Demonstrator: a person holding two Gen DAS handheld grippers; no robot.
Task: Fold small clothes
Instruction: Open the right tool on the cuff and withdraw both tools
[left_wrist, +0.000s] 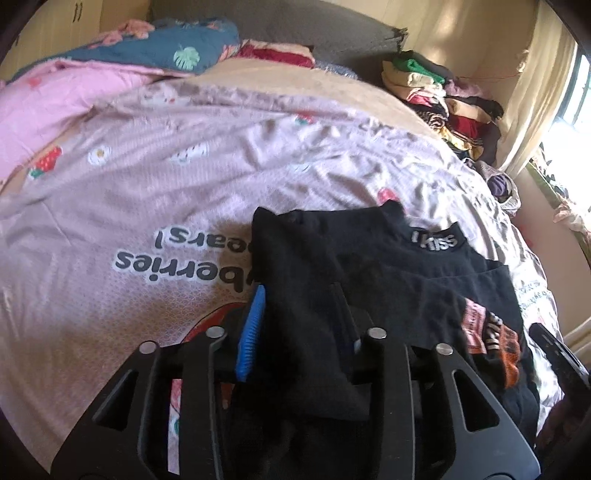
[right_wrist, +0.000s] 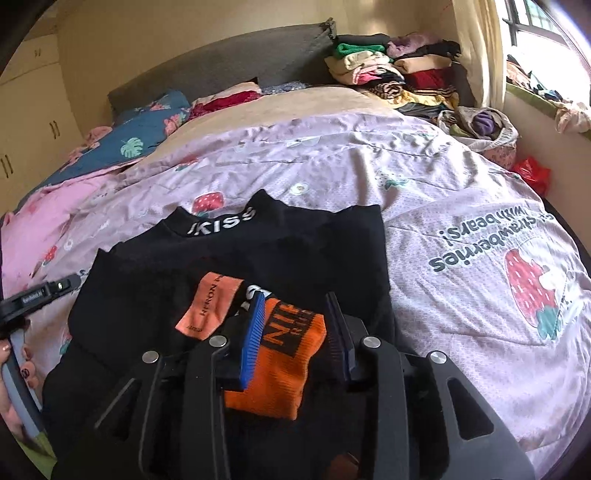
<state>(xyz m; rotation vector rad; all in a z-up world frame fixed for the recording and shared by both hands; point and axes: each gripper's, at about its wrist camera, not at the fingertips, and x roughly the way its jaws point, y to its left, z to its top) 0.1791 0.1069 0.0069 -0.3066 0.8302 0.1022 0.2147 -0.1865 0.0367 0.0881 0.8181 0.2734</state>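
Note:
A black top (left_wrist: 406, 266) with a "KISS" collar and orange printed patches lies on the pink strawberry duvet (left_wrist: 166, 177). My left gripper (left_wrist: 299, 291) stands open at its left side; a raised fold of black cloth fills the gap and drapes over the right finger, while the blue left pad (left_wrist: 251, 332) shows bare. In the right wrist view the same top (right_wrist: 295, 243) lies partly folded. My right gripper (right_wrist: 295, 295) is open over it, an orange patch (right_wrist: 284, 354) lying loose between the jaws. The left gripper's body (right_wrist: 40, 291) and a hand (right_wrist: 14, 369) show at the left edge.
A pile of folded clothes (right_wrist: 399, 74) sits at the bed's far right corner by the grey headboard (right_wrist: 221, 62). A blue leaf-print quilt (right_wrist: 122, 147) and pink bedding lie far left. A window (right_wrist: 546, 22), a cloth bundle (right_wrist: 484, 125) and a red bag (right_wrist: 532, 173) are on the right.

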